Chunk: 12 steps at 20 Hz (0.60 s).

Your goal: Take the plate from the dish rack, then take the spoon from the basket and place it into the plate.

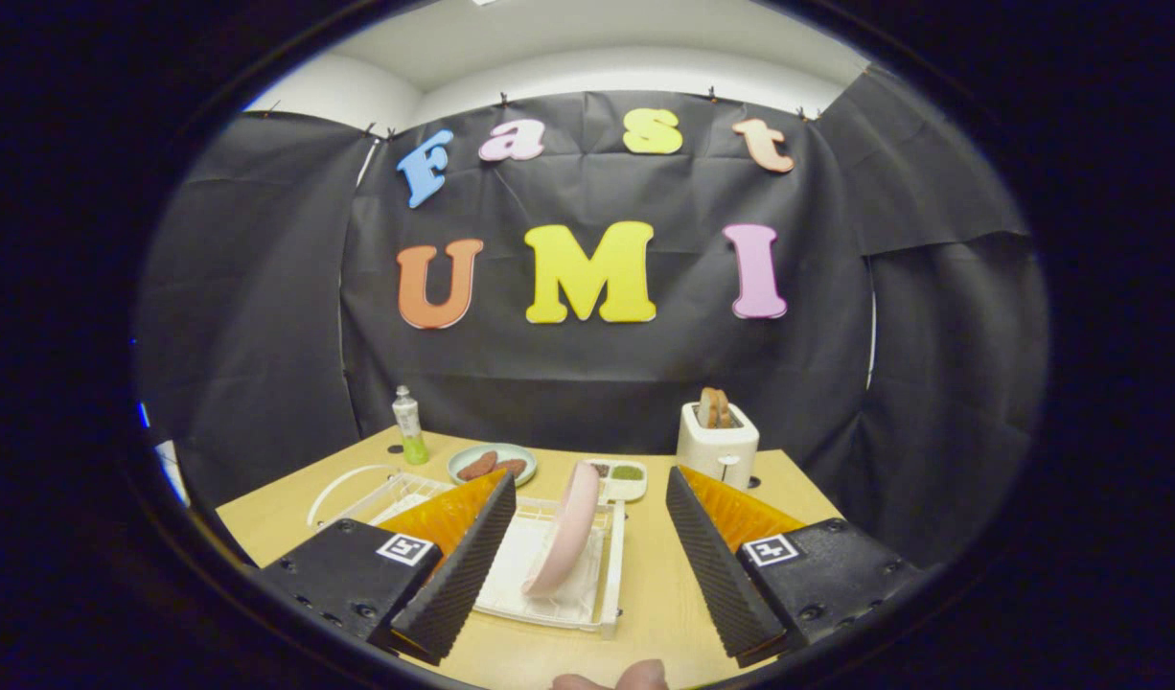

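We look along our gripper [583, 565], held above a wooden table [664, 613] with its fingers spread wide and pinching nothing. The pink plate [564, 541] stands on edge in the white rack [549, 585], between the fingers and just ahead of them, nearer the left one. We see it almost edge-on, leaning a little to the right at its top, its long axis running away from us, so the rim lies roughly in line with the gap. We judge the plate still untaken; a straight push forward and down should bring the jaws round its rim.

Left of the rack, behind the left finger, sits a white wire basket [357, 489]; we cannot make out the spoon. Beyond stand a bottle [409, 426], a green dish [493, 464] of food, a small tray [623, 477] and a toaster [717, 443], all well clear.
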Tool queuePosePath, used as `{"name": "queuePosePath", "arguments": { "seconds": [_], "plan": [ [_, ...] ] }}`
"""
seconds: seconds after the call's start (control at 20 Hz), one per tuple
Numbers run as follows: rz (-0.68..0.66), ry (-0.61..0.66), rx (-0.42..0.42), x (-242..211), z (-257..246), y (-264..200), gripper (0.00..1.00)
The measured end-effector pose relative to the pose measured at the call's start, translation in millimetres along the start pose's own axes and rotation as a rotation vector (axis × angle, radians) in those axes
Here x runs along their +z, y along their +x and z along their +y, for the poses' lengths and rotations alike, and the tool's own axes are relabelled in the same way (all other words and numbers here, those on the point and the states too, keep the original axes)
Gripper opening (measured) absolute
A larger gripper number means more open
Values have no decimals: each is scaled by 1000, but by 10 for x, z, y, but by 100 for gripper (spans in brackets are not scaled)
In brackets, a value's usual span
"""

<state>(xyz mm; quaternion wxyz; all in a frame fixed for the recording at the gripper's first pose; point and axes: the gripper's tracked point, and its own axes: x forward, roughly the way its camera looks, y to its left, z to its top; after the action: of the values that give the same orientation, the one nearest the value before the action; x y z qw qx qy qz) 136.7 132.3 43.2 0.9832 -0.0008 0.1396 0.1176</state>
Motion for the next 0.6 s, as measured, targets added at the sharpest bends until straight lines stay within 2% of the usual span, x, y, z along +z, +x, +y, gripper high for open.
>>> {"name": "queuePosePath", "arguments": {
  "seconds": [0.3, 0.6],
  "plan": [
    [248, 20, 22, -9, 66, 602, 100],
    [482, 95, 16, -213, 98, 980, 100]
  ]
}}
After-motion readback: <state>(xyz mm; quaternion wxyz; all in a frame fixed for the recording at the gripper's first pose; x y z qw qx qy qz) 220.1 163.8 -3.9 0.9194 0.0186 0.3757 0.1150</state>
